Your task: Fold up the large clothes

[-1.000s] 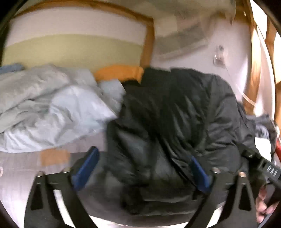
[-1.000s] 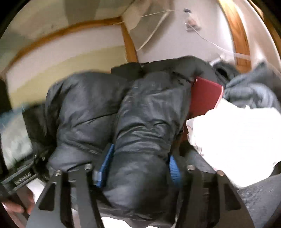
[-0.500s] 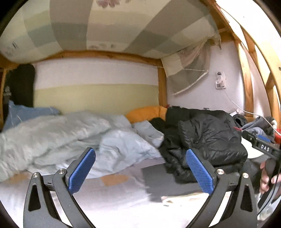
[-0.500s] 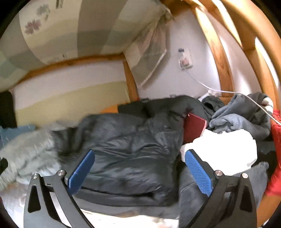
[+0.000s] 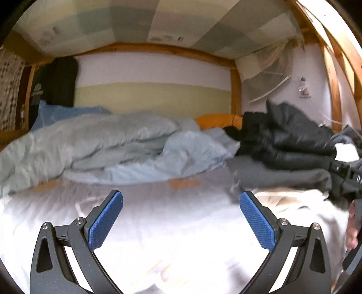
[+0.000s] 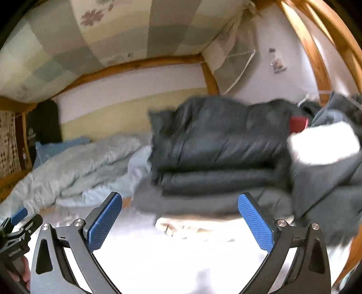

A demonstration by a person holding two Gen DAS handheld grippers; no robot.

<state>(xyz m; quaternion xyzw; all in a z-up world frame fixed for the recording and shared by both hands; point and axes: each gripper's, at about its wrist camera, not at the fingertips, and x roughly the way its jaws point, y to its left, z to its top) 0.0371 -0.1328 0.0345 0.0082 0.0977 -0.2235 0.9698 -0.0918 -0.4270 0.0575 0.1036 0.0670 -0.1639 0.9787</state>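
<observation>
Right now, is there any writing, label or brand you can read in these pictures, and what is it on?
"D": first letter of a cut-off white label on the other hand-held gripper.
White print on the dark hanging garment: too blurred to read.
Small label on the neighbouring gripper's body: too small to read.

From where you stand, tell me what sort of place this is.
Most likely a bedroom, on the lower bunk of a wooden bunk bed: a rumpled pale blue duvet on a white sheet, a wooden frame with a checked mattress overhead, and a folded black puffer jacket.
</observation>
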